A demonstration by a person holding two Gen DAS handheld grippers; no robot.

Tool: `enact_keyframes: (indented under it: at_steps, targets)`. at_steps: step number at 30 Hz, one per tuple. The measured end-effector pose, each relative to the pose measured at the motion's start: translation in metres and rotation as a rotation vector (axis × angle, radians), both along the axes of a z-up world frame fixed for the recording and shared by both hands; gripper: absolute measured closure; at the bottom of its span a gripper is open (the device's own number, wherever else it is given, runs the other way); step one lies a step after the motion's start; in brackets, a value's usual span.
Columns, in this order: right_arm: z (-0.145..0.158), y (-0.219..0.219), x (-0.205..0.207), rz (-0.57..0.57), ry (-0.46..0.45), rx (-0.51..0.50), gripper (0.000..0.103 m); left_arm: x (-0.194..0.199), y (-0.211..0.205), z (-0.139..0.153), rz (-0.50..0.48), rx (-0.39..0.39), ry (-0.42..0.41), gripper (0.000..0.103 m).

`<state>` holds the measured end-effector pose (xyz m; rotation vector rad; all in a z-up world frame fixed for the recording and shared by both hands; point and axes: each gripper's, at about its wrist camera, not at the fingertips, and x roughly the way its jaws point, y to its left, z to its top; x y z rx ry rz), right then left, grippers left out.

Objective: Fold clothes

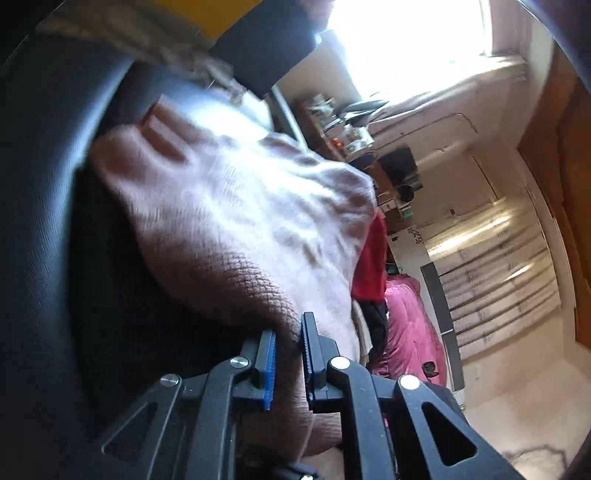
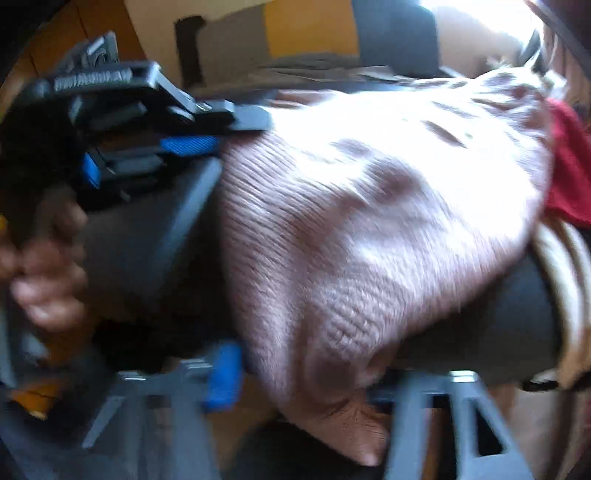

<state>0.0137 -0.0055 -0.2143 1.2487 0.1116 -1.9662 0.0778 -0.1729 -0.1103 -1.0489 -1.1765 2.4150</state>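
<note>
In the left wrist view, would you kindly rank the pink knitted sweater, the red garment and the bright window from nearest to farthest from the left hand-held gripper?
1. Pink knitted sweater: clamped in the left hand-held gripper.
2. Red garment: just beyond the sweater's right edge.
3. Bright window: far across the room, top of view.

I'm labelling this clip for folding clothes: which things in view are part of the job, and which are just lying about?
Part of the job:
pink knit garment
left gripper, clamped on it
right gripper, garment between its fingers

Lying about:
red cloth
pink bedding
cluttered shelf
</note>
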Motion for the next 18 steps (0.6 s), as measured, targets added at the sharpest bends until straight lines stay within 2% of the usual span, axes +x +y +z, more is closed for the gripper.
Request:
enact_keyframes:
  at_steps: [2,3,6,10,12,14,16,17,18]
  targets:
    - [0.001,-0.016,0.003,0.037,0.004,0.002,0.062,0.003,-0.013,0.018,0.01,-0.045,0.033,0.093]
    - [0.002,-0.028,0.0,0.062,-0.039,-0.042,0.062,0.009,-0.026,0.029,0.036,-0.06,0.054,0.093]
    - [0.016,-0.065,-0.009,0.122,-0.125,-0.18,0.062,0.042,-0.084,0.066,0.168,-0.086,0.133,0.082]
    - [0.038,-0.137,-0.022,0.199,-0.259,-0.347,0.059,0.089,-0.161,0.111,0.349,-0.122,0.224,0.075]
    - [0.043,-0.166,-0.024,0.232,-0.373,-0.461,0.056,0.121,-0.192,0.114,0.442,-0.146,0.213,0.072]
    - [0.047,-0.193,-0.014,0.286,-0.451,-0.555,0.053,0.143,-0.21,0.102,0.494,-0.177,0.16,0.068]
    - [0.034,-0.217,0.011,0.33,-0.569,-0.583,0.023,0.161,-0.224,0.084,0.53,-0.204,0.088,0.067]
    - [0.025,-0.227,0.024,0.341,-0.612,-0.566,0.018,0.167,-0.227,0.07,0.535,-0.211,0.036,0.067]
    - [0.015,-0.234,0.035,0.352,-0.601,-0.494,0.016,0.172,-0.23,0.055,0.54,-0.218,-0.016,0.067]
